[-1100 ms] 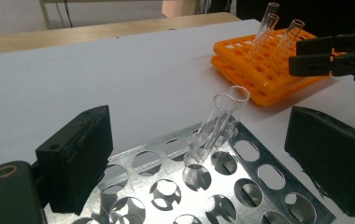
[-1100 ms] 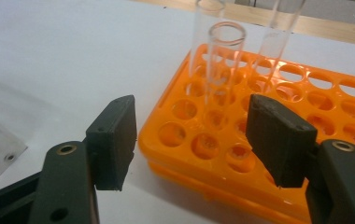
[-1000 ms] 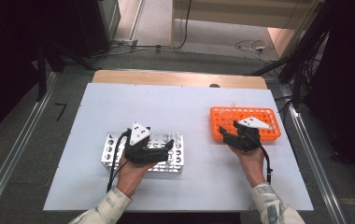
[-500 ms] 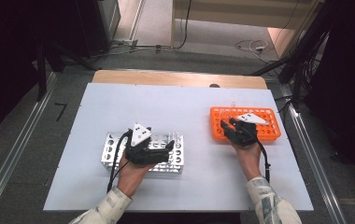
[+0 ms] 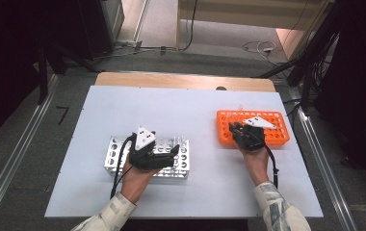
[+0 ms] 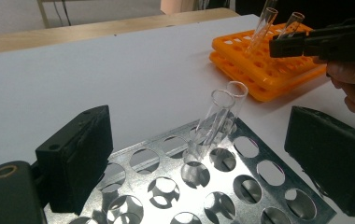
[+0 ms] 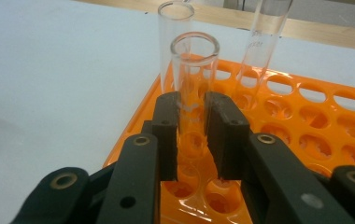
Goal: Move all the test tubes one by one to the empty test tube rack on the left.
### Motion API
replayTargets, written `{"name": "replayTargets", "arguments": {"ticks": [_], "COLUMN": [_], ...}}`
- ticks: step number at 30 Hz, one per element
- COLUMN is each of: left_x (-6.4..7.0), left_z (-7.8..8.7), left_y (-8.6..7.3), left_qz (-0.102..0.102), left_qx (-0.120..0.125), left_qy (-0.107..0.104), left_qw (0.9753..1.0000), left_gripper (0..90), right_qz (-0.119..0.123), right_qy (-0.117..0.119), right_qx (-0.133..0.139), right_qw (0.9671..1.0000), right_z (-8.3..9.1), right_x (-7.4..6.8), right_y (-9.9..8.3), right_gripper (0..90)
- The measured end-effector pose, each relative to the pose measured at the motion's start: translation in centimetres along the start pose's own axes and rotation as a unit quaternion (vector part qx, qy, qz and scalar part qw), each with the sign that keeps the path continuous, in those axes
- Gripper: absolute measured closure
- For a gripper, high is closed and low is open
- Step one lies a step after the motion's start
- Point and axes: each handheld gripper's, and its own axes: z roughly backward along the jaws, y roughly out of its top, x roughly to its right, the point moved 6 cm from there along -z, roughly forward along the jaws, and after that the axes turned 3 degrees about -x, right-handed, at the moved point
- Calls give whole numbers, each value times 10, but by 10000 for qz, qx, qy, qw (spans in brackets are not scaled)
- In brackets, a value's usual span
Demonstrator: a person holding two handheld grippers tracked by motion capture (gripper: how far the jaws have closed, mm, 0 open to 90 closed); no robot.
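My right gripper (image 5: 242, 130) moves toward 12 o'clock over the orange rack (image 5: 277, 126), seemingly a touch leftward.

Faint grey print runs down a glass tube (image 7: 259, 37) at the upper right of the right gripper view, too blurred to read.

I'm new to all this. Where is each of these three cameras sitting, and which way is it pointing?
High view: above the person's side, looking forward and down on the white table; forearms, hands, left gripper and right gripper show.
Left gripper view: rides that gripper, looking along its wide-apart jaws at the metal rack holding two glass tubes.
Right gripper view: rides that gripper, its jaws closed around a glass tube over the orange rack.
Shared: the orange rack shows in all three.
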Motion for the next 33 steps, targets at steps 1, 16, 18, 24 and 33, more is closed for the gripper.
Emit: {"name": "replayTargets", "arguments": {"ticks": [1, 16, 18, 24, 33], "left_x": [0, -1, 0, -1, 2], "left_z": [0, 1, 1, 2, 4], "left_y": [0, 1, 1, 2, 3], "left_qz": [2, 22, 30, -19, -78], "left_qx": [-1, -9, -1, 27, 43], "left_qy": [3, 10, -9, -24, -56], "left_qw": [10000, 10000, 10000, 10000, 9999], "left_gripper": [76, 72, 73, 77, 77], "right_qz": [-3, -56, -55, 21, 235], "right_qy": [-2, 55, 65, 163, 453], "right_qx": [16, 311, 342, 381, 268], "right_qw": [10000, 9995, 9994, 9991, 9983], "right_z": [1, 17, 20, 32, 52], "right_x": [1, 2, 2, -1, -16], "right_y": [0, 14, 16, 20, 16], "right_gripper": [722, 728, 728, 729, 730]}}
